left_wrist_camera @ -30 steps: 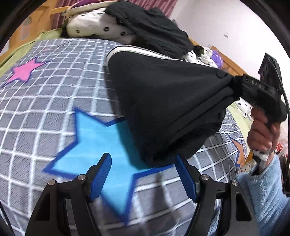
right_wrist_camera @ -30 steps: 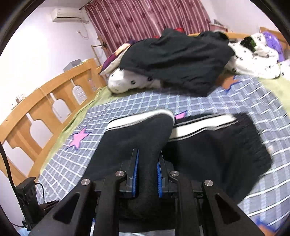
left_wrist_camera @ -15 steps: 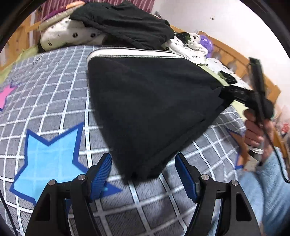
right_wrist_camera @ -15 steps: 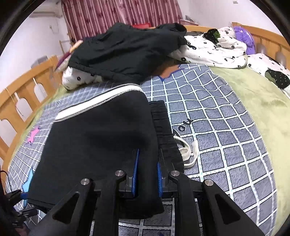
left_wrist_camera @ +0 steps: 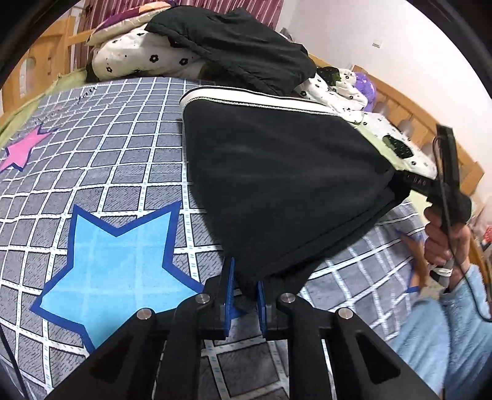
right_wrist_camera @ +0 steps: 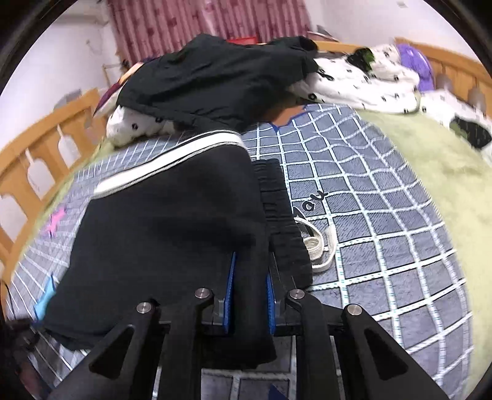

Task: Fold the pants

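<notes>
Left tongs (left_wrist_camera: 245,297): blue pads drawn close together, pinching the near corner of the black pants (left_wrist_camera: 276,184). From that corner the cloth rose in a taut sheet, lifted off the bedspread (left_wrist_camera: 92,154).

Right tongs (right_wrist_camera: 248,292): pads also closed on the pants (right_wrist_camera: 172,234), clamping a fold of the near edge. In the left wrist view the right tongs (left_wrist_camera: 399,181) were seen side-on at the far right corner of the cloth, gripped by a hand (left_wrist_camera: 442,237) with a pale blue sleeve (left_wrist_camera: 436,332) below it.

The pants lay folded over on the bed, a white side stripe (right_wrist_camera: 166,169) running along the far edge. The gathered waistband (right_wrist_camera: 279,215) poked out to the right from under the top layer, touching the bedspread. A white drawstring (right_wrist_camera: 319,246) lay looped just beside the waistband.

Bedspread: grey with a white grid; a large light-blue star (left_wrist_camera: 107,261) just left of the left tongs, a pink star (left_wrist_camera: 21,150) farther off to the left. A green blanket (right_wrist_camera: 446,172) covered the right side of the bed.

Beyond the pants, a heap of black clothing (right_wrist_camera: 215,80) rested on a white spotted pillow (right_wrist_camera: 363,83). Wooden bed rail (right_wrist_camera: 40,147) to the left; red-striped curtain (right_wrist_camera: 200,21) on the far wall.
</notes>
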`<state>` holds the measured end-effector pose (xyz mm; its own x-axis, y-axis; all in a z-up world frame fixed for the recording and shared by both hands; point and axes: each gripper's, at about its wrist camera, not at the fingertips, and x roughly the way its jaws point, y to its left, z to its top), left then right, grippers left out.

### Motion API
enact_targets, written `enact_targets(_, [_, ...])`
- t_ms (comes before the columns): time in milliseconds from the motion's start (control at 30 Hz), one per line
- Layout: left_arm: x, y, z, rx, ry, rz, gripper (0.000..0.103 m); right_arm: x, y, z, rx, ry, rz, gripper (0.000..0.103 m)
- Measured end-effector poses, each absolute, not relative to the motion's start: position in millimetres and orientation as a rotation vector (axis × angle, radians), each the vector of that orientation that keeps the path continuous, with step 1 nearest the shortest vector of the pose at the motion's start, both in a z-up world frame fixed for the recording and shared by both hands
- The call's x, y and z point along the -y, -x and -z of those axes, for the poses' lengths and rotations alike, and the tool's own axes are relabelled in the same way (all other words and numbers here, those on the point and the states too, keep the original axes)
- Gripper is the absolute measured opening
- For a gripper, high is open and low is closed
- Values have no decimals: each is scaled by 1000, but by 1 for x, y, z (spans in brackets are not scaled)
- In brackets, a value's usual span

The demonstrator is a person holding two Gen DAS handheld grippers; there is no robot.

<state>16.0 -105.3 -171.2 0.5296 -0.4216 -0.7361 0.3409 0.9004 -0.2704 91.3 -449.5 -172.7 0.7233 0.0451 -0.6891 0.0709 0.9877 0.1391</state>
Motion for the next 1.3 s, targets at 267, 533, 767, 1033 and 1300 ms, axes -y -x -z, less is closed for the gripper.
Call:
enact_targets(267, [86, 2, 158, -910, 103, 489, 61, 458, -99, 132, -750, -128, -7, 44])
enact_targets(533, [93, -74, 144, -881, 176, 458, 61, 466, -169, 154, -893, -229, -69, 51])
enact_targets(767, [104, -166, 179, -1018, 268, 454, 61, 459, -173, 181, -930, -118, -71, 53])
enact_targets(1033, [109, -184, 197, -1031, 339, 521, 62, 464, -175, 179, -941, -71, -51, 68])
enact_targets(1300, [119, -190, 188, -1014, 341, 512, 29, 477, -193, 201, -1006, -281, -113, 66])
